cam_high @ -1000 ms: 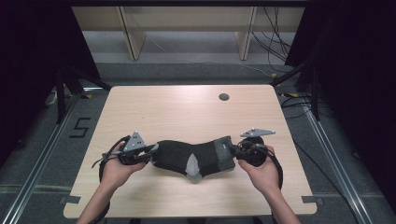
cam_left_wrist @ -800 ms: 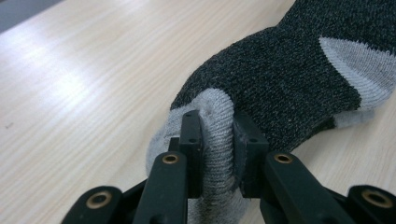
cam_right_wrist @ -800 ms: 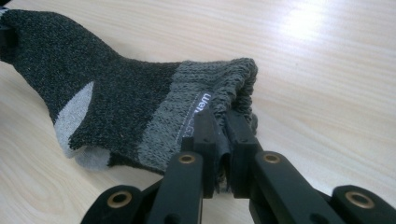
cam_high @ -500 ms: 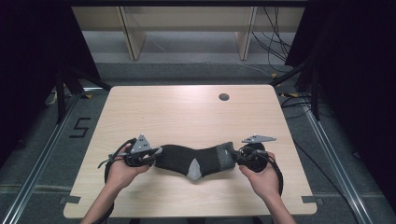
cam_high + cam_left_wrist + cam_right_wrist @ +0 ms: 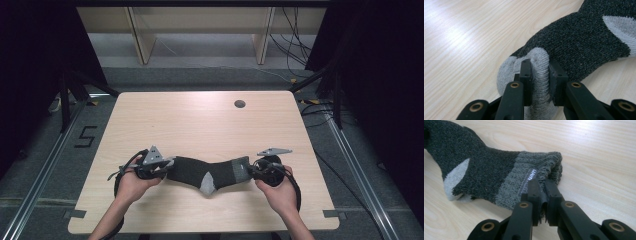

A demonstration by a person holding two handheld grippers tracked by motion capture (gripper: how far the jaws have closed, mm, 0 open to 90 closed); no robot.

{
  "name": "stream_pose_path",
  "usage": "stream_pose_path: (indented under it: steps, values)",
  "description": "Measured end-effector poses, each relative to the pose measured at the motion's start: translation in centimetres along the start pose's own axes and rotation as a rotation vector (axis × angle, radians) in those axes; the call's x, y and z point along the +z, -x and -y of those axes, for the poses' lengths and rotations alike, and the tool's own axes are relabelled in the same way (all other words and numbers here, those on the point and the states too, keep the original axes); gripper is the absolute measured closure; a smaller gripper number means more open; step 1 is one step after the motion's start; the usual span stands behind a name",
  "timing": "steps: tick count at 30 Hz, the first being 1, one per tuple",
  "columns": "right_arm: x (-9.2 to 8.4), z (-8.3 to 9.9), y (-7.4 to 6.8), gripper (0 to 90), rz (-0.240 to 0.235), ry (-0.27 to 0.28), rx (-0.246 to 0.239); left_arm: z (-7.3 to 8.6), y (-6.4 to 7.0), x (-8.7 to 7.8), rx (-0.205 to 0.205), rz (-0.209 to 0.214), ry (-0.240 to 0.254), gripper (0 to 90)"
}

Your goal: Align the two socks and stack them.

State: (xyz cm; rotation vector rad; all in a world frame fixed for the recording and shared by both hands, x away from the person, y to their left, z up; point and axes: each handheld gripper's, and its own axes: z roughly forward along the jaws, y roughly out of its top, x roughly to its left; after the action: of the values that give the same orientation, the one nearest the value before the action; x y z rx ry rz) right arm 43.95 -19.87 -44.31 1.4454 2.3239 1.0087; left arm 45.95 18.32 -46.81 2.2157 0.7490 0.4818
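so i have the sock (image 5: 210, 175) stretched flat between both hands near the table's (image 5: 200, 120) six o'clock edge: my left gripper (image 5: 540, 75) pinches the grey toe at nine o'clock, my right gripper (image 5: 542, 195) pinches the ribbed cuff at three, which keeps it taut and straight. pale wood top, a round hole (image 5: 240, 104) toward one o'clock, dark curtains and cables around.

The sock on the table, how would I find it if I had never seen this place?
Look at the pale wooden table, then at its near edge, where two hands come in. Between them lies the sock, its toe pinched by the left gripper and its cuff by the right gripper. It is dark grey with a light grey toe, heel and cuff, the one soft thing there.
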Motion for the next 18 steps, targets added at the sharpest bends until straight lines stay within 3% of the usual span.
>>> stream_pose_path:
  steps: [1,3,7,9,11,12,13,16,18]
  values:
    - [0.1,0.1,-0.3,85.2,0.021,-0.018,0.033,0.0,0.0,0.2,0.001,0.001,-0.004,75.5]
    - [0.5,0.2,0.2,85.1,0.042,-0.02,-0.014,0.1,0.0,0.4,-0.006,0.001,0.001,75.4]
    - [1.0,0.3,0.4,85.0,0.036,-0.026,0.027,0.1,-0.1,0.6,-0.005,0.004,-0.004,75.1]
    - [1.1,0.4,0.6,84.9,0.028,-0.022,0.02,0.2,-0.1,0.7,-0.006,0.0,-0.006,75.0]
    - [1.0,0.4,0.2,84.9,0.028,-0.029,0.067,0.2,-0.1,0.8,-0.009,0.001,-0.007,75.1]
    - [1.0,0.4,0.2,84.9,0.028,-0.029,0.067,0.1,-0.1,0.8,-0.006,-0.001,-0.009,75.1]
    - [0.9,0.2,0.5,84.9,0.03,-0.007,0.024,0.1,0.0,0.8,-0.005,-0.003,-0.008,75.1]
    - [0.5,-0.3,0.3,84.9,0.027,0.023,-0.001,0.1,0.0,0.7,-0.002,-0.005,-0.009,75.1]
    - [0.3,-0.6,0.1,84.9,0.027,0.023,0.018,0.0,0.1,0.5,-0.009,-0.006,0.004,75.1]
